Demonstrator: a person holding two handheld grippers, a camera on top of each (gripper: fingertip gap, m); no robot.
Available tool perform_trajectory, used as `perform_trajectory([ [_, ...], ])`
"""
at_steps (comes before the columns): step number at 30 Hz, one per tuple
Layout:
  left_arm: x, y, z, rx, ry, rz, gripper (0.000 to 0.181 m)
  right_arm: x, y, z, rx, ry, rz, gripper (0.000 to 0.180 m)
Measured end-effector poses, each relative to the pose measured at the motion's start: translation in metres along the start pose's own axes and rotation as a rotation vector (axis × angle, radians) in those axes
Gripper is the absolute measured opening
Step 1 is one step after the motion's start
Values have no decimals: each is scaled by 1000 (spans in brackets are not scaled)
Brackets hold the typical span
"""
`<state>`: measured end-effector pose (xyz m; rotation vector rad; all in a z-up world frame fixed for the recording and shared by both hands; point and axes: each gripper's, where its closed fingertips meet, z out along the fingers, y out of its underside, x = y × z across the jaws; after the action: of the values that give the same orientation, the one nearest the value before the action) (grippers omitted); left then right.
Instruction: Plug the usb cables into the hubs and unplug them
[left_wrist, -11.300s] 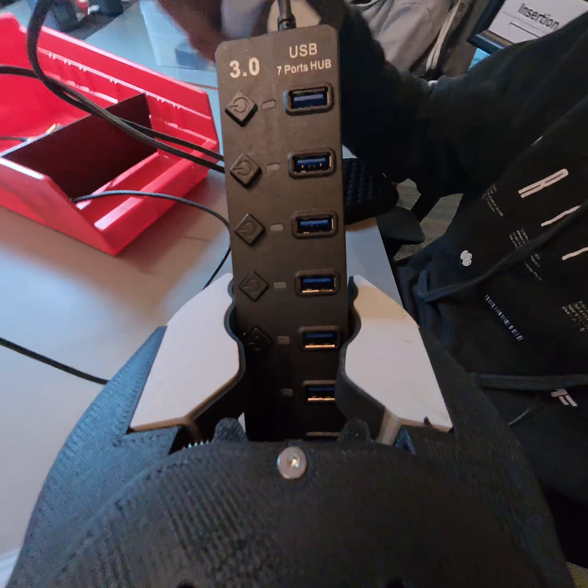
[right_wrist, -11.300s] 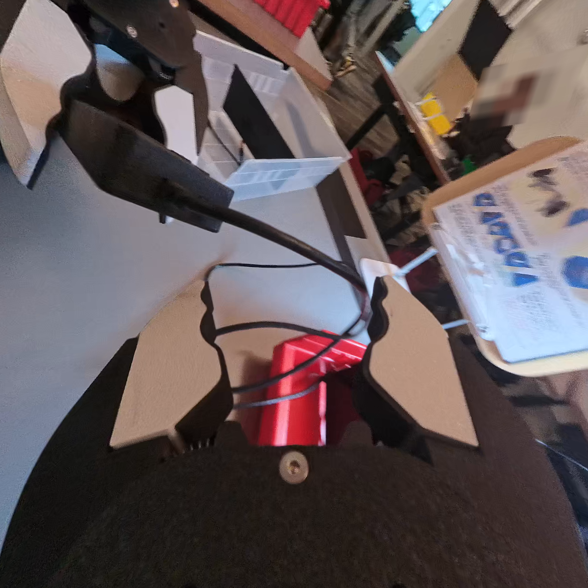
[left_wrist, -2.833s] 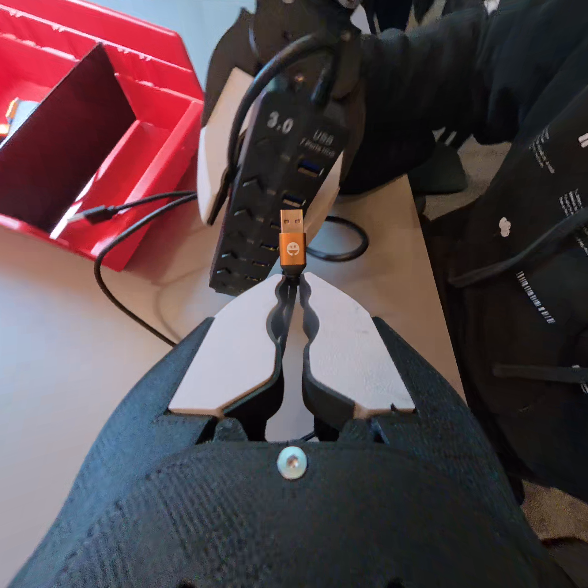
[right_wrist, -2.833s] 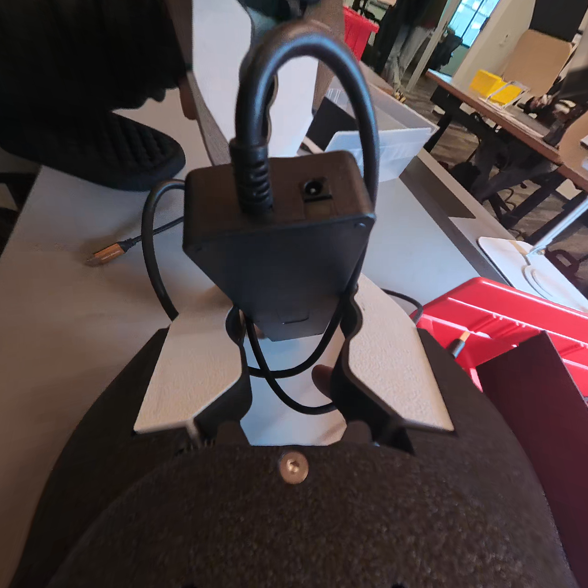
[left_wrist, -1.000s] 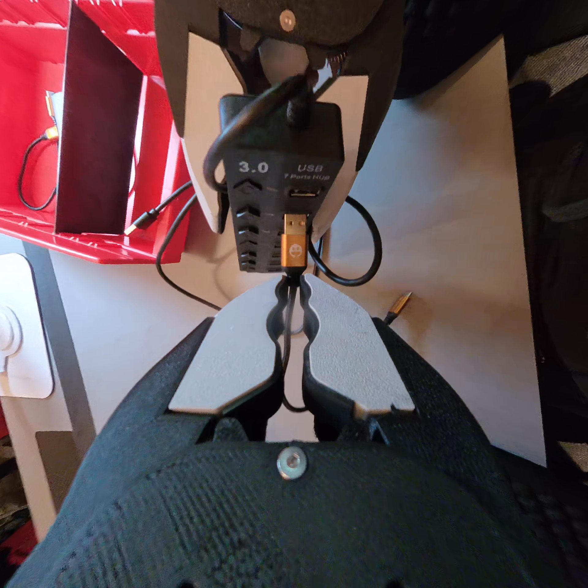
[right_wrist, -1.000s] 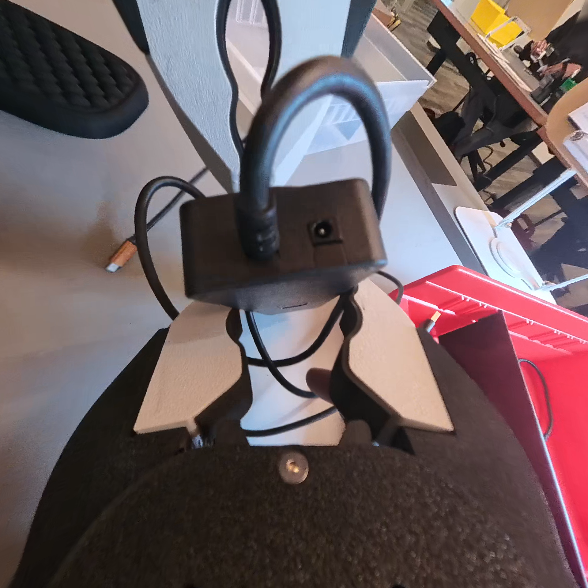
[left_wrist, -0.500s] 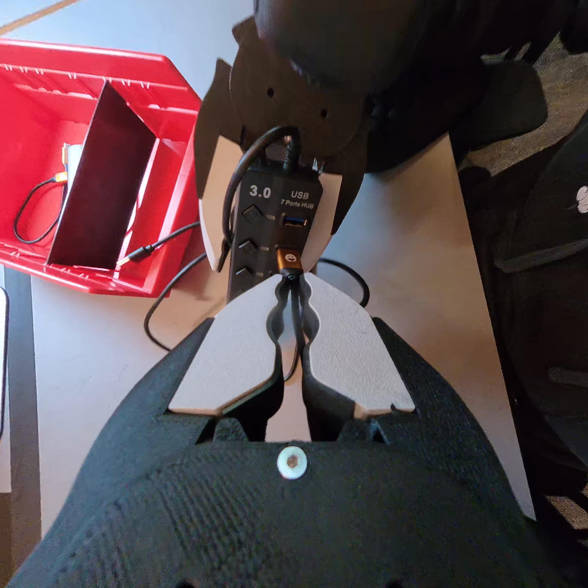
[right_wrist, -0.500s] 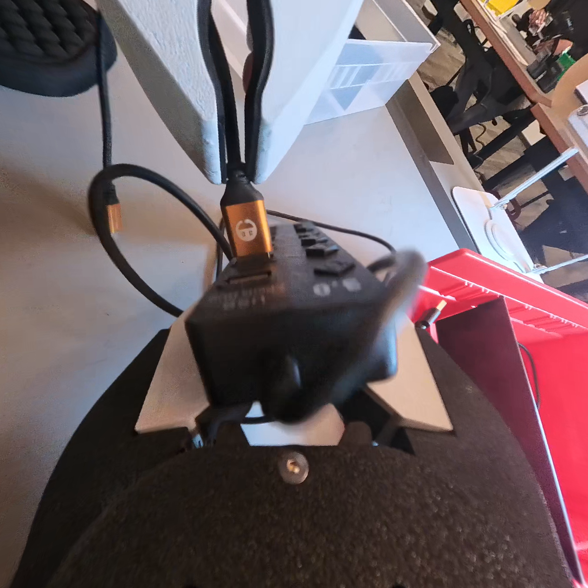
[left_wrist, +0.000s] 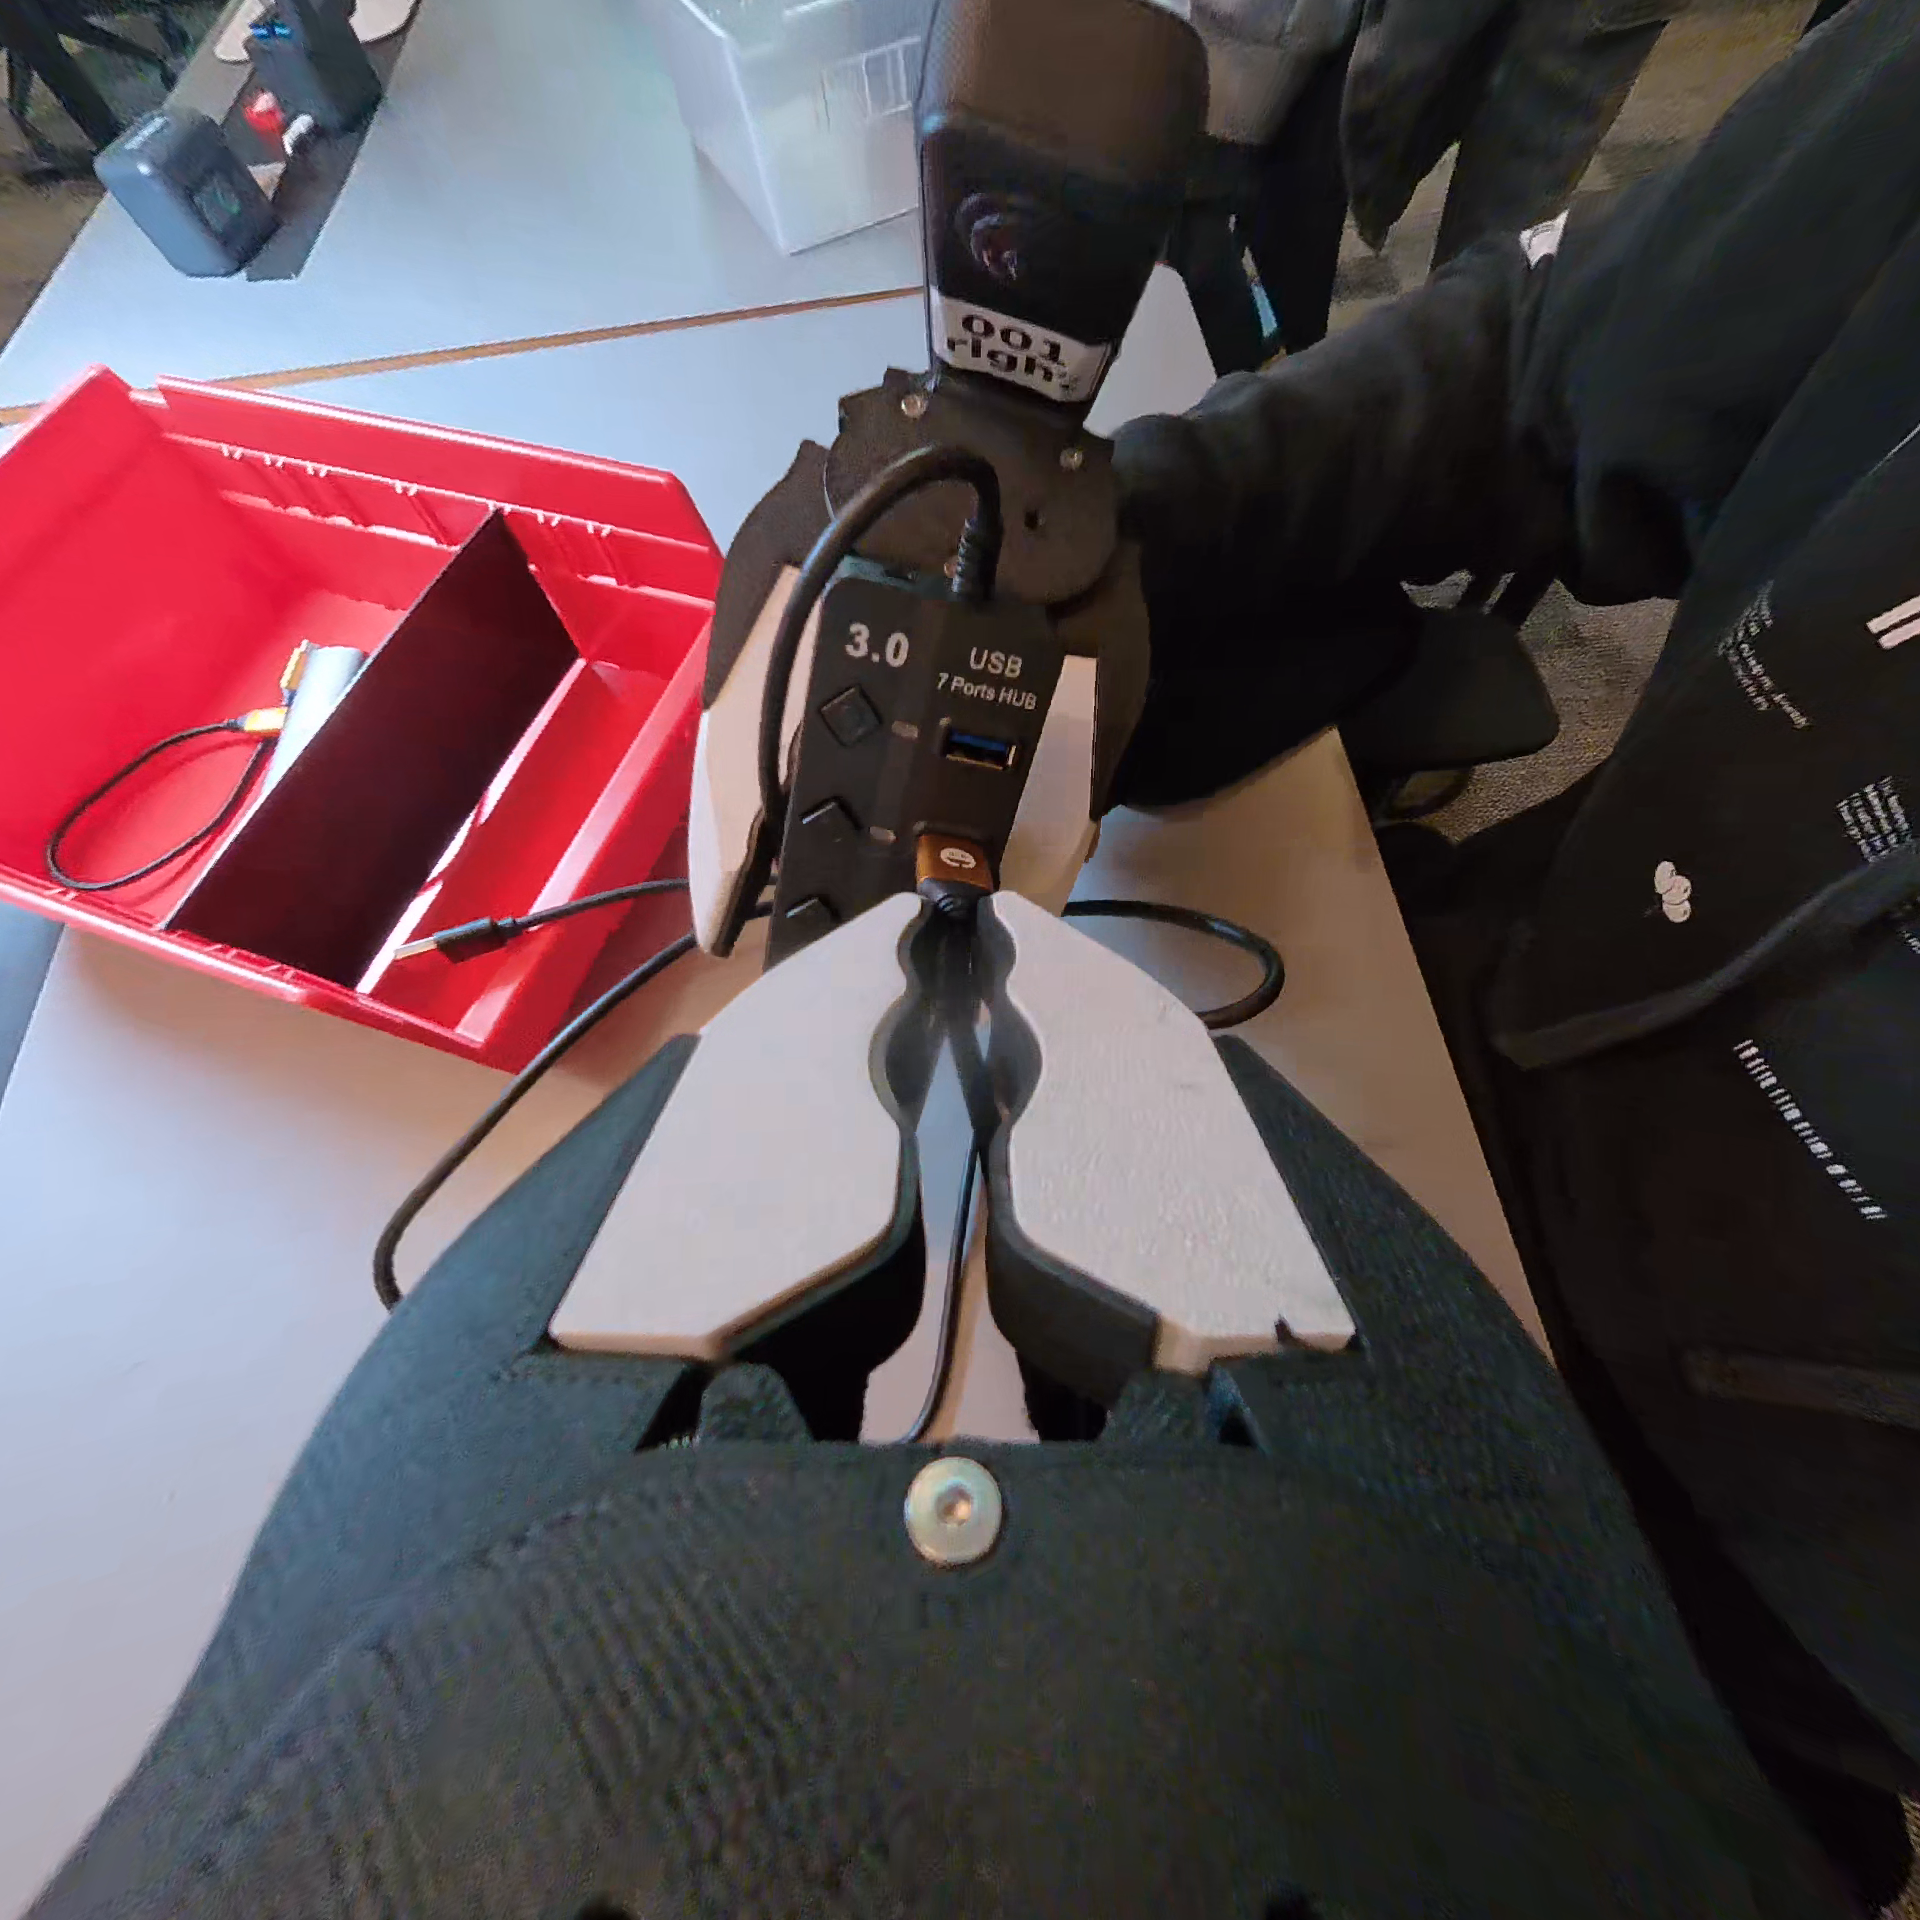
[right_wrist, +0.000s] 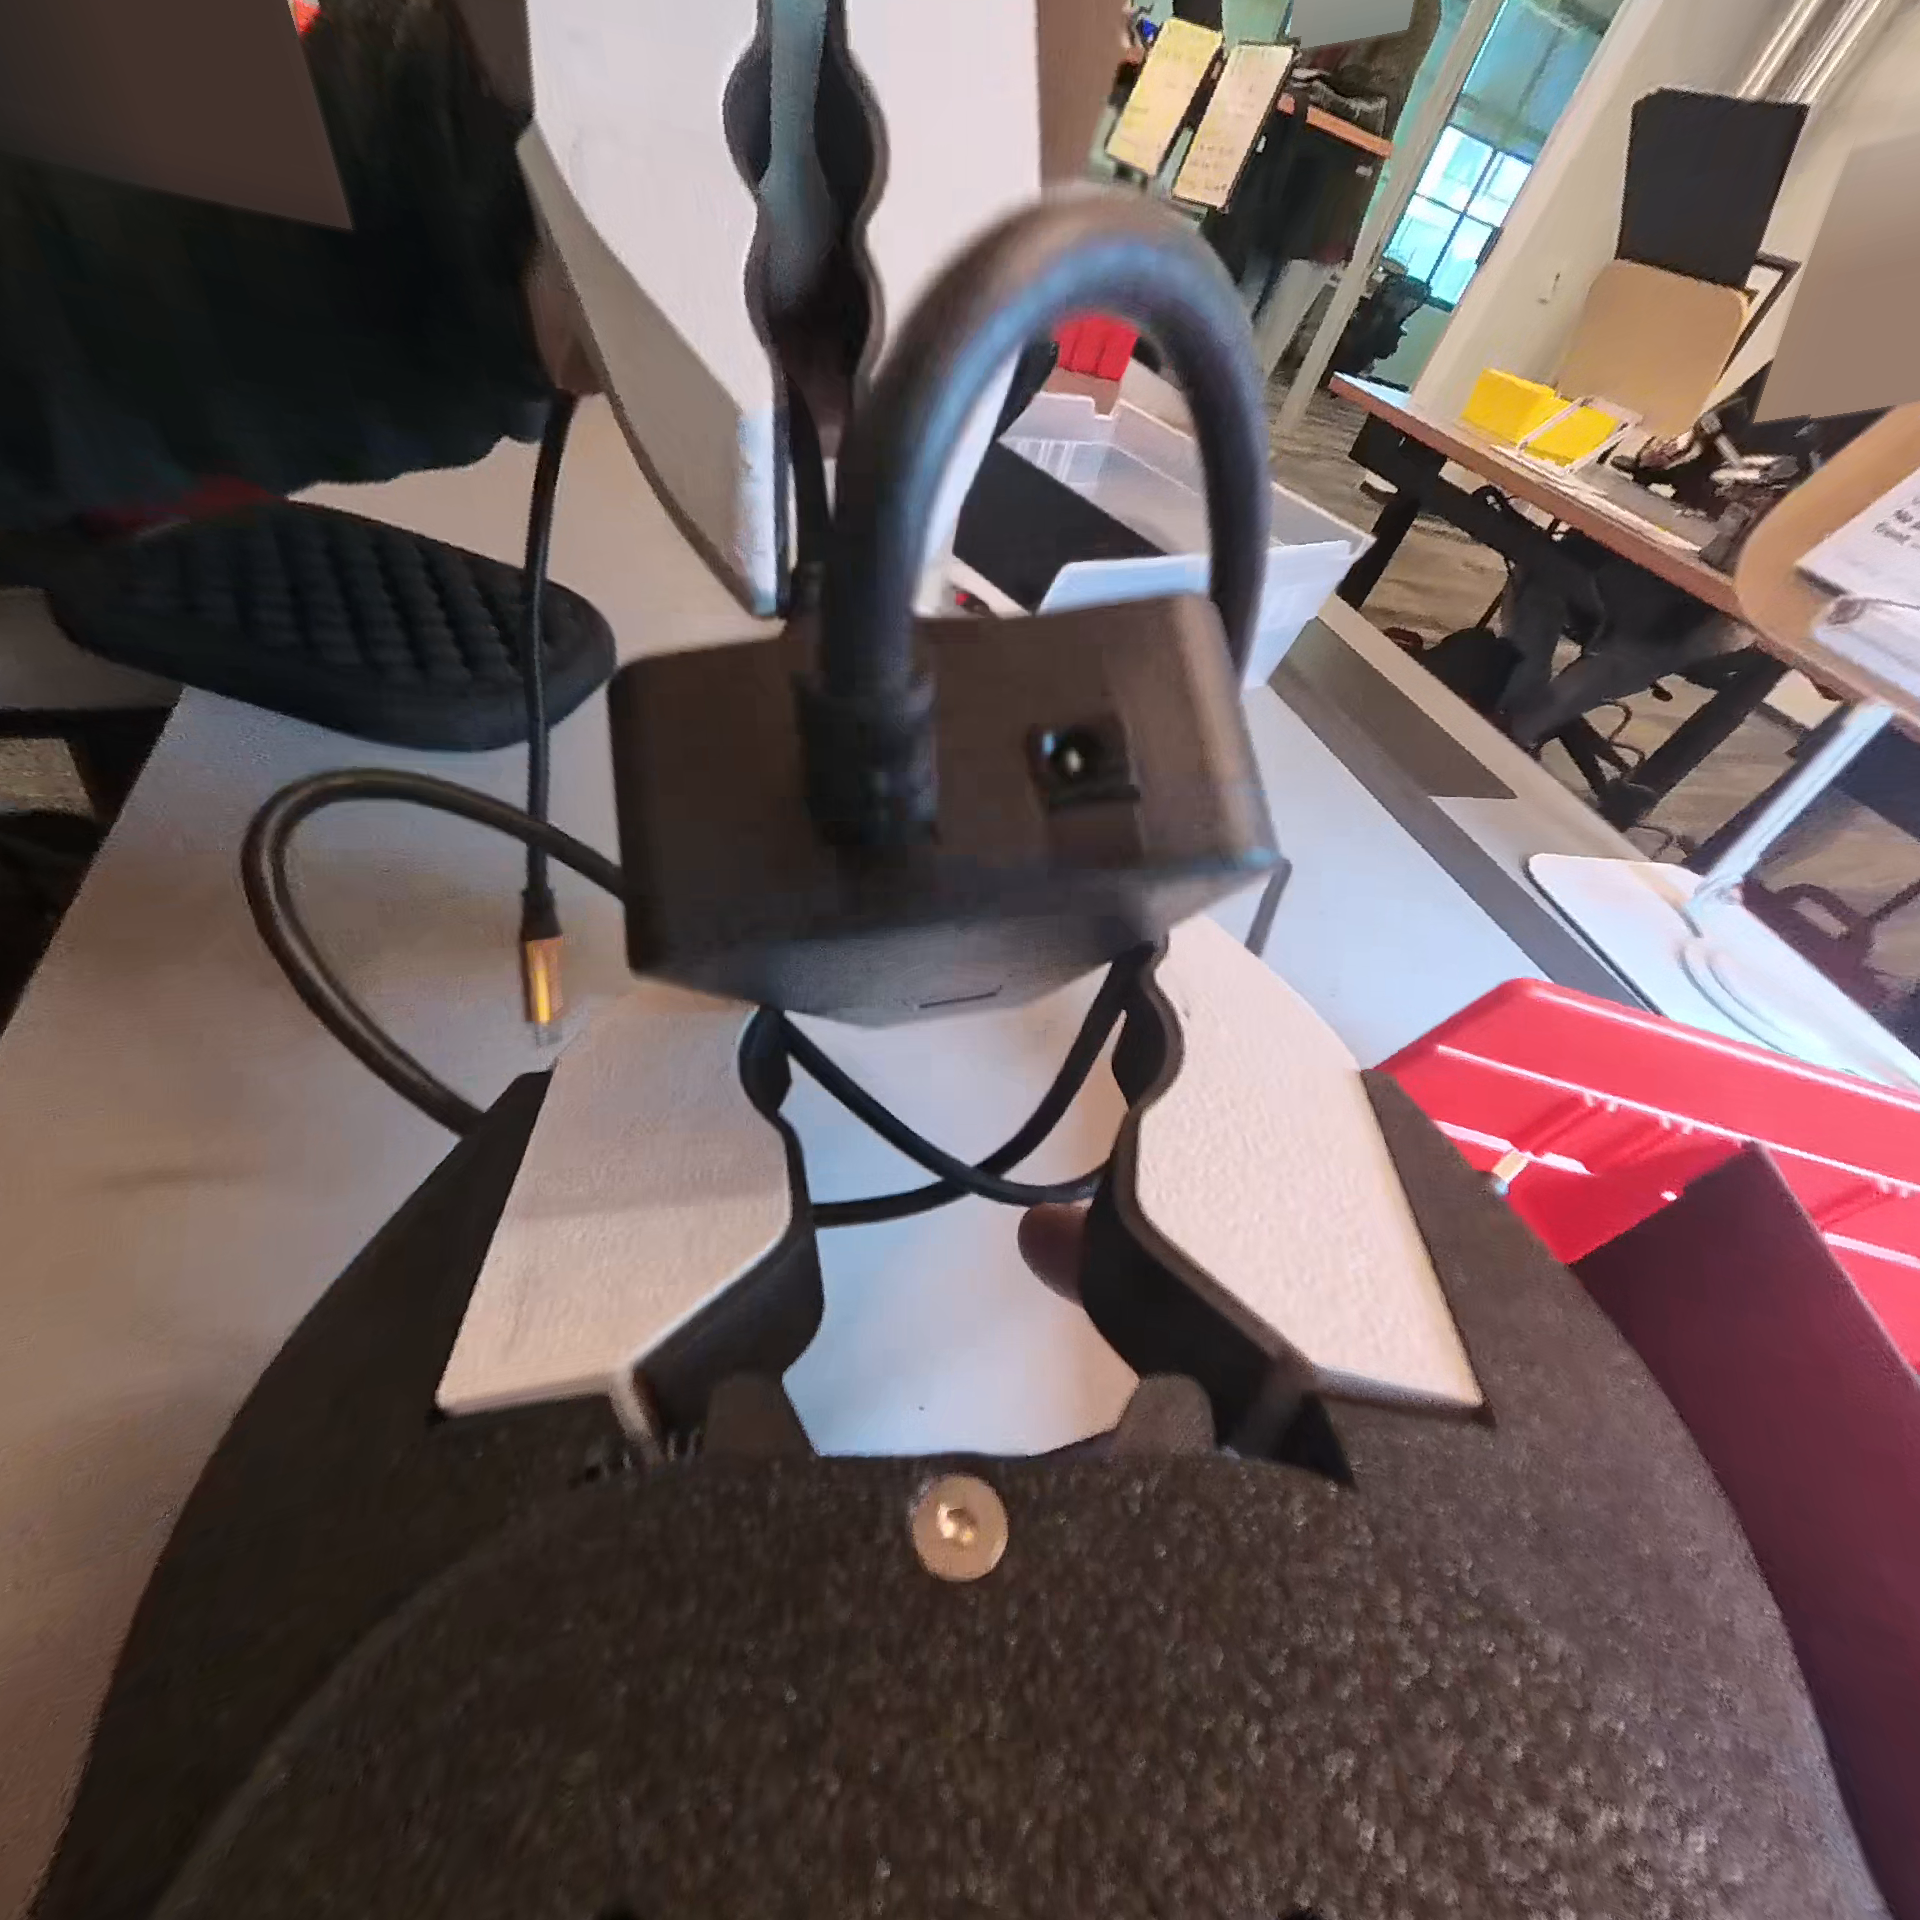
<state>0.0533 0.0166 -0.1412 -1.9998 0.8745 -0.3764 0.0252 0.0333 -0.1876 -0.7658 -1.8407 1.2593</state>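
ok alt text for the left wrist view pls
The left gripper pinches an orange USB plug seated in the second port of a black hub, held by the right gripper. A red bin sits left.

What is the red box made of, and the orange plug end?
The red box looks like shiny molded plastic: glossy walls with ribbed grooves. The orange plug end looks like brushed metal, maybe anodized aluminium, judging by its satin sheen, though coloured plastic can't be ruled out.

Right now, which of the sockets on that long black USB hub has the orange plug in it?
The second socket from the cable end of the long black USB hub holds the orange plug; the blue socket above it is empty. The left gripper pinches the plug's cable.
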Motion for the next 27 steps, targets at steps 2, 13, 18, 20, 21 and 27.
perform_trajectory([
  [2,2,-1,0,6,8,3,6,-3,1,2,5,-11,2,62],
  [13,7,-7,-11,107,21,-39,14,-6,-14,-6,114,-58,80,57],
  [18,-14,-25,-66,293,-64,-116,30,6,-15,-14,136,-27,116,57],
  [20,-37,-22,-100,339,-187,-144,30,10,-19,-18,154,-19,132,57],
  [21,-52,-13,-118,330,-268,-156,30,11,-20,-19,162,-16,140,57],
  [27,-121,114,-188,-152,-594,-312,28,17,-26,-25,202,-11,188,57],
])
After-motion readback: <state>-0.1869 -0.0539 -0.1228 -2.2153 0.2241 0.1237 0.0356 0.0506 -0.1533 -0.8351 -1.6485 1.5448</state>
